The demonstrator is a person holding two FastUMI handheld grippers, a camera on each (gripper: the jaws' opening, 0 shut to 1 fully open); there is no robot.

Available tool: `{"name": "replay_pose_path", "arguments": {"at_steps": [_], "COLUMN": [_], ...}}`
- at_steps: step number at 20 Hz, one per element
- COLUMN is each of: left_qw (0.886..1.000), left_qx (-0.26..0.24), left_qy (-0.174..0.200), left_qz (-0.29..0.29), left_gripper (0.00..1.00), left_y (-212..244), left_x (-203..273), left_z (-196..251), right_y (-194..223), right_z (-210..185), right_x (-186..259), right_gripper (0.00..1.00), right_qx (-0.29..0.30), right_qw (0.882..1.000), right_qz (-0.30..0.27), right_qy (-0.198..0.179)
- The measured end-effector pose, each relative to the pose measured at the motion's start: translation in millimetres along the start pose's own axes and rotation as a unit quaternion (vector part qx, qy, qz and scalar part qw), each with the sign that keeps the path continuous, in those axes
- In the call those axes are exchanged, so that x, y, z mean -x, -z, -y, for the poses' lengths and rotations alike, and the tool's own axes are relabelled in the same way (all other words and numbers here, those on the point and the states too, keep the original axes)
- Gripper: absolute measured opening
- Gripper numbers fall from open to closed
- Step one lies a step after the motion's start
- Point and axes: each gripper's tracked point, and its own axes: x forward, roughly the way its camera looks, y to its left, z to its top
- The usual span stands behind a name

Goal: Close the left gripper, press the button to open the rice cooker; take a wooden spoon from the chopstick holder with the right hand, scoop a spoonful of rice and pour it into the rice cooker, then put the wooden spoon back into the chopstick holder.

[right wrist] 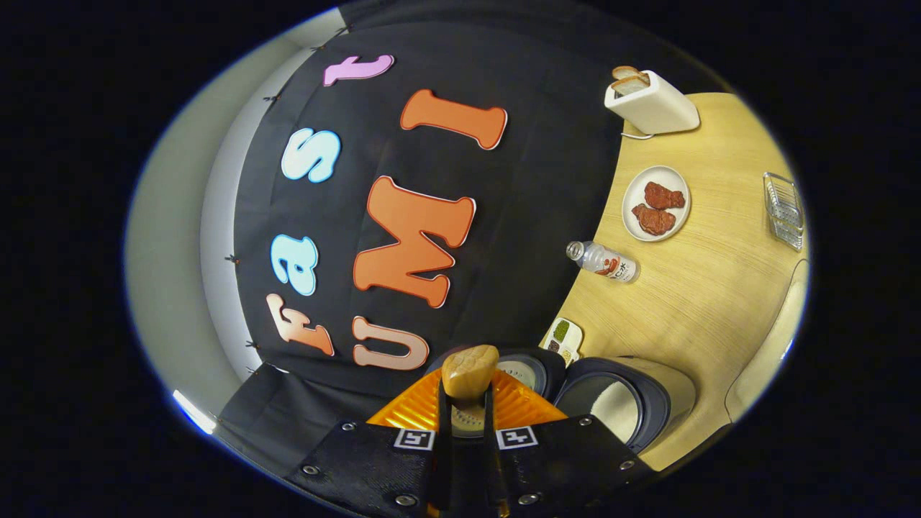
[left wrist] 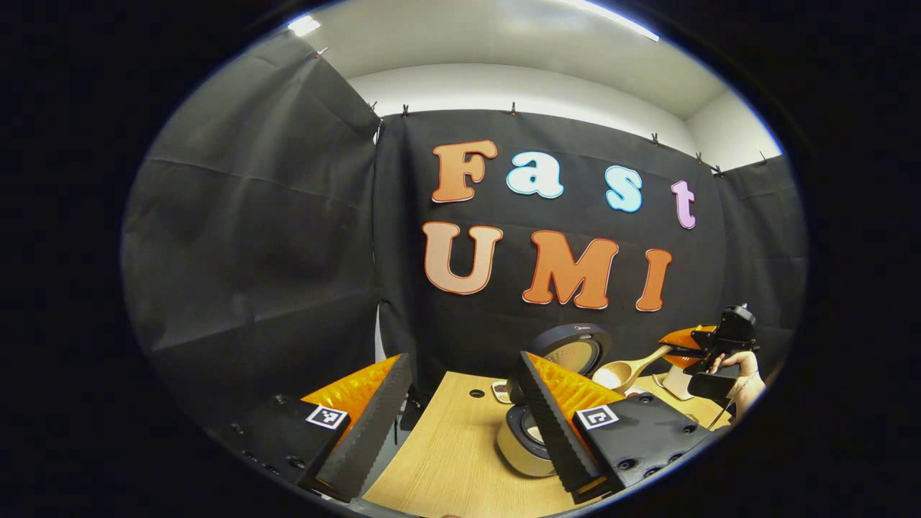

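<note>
The rice cooker (left wrist: 515,452) stands open on the wooden table, its round lid (left wrist: 575,348) raised at the back. My left gripper (left wrist: 464,357) is open and empty, and its right finger covers part of the cooker. To the right, my right gripper (left wrist: 696,344) is held by a hand (left wrist: 745,374) and is shut on the handle of the wooden spoon (left wrist: 624,372), whose bowl reaches toward the lid. In the right gripper view, which is rolled sideways, the right gripper (right wrist: 468,406) pinches the spoon (right wrist: 469,370) above the open cooker (right wrist: 611,403). I cannot tell what is in the spoon's bowl.
A small seasoning dish (right wrist: 563,337) lies beside the cooker. Farther along the table (right wrist: 705,288) are a lying bottle (right wrist: 604,260), a plate of meat (right wrist: 629,216), a white toaster (right wrist: 651,104) with bread and a clear rack (right wrist: 783,208). A cable hole (left wrist: 476,393) sits near the table's back edge.
</note>
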Motion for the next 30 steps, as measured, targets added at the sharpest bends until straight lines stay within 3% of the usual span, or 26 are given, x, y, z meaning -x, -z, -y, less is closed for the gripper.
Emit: {"name": "replay_pose_path", "arguments": {"at_steps": [12,18,30], "left_qw": [1.000,1.000,1.000], "left_qx": [0.006,0.004,0.005], "left_qy": [-0.011,-0.013,-0.019], "left_qz": [-0.008,-0.007,-0.013], "left_gripper": [1.00,1.00,1.00], "left_y": [6.1,2.8,8.6], "left_x": [4.8,4.7,0.3], "left_z": [-3.9,-4.0,-7.4], "right_y": [3.7,6.7,13.6], "right_z": [4.7,-1.5,-2.0], "right_x": [-3.6,-4.5,-10.0], "right_gripper": [0.17,0.17,0.17], "right_qx": [0.106,0.144,0.246], "right_qw": [0.994,0.989,0.969], "right_qz": [0.019,0.025,0.036], "right_qy": [0.010,-0.003,0.002]}}
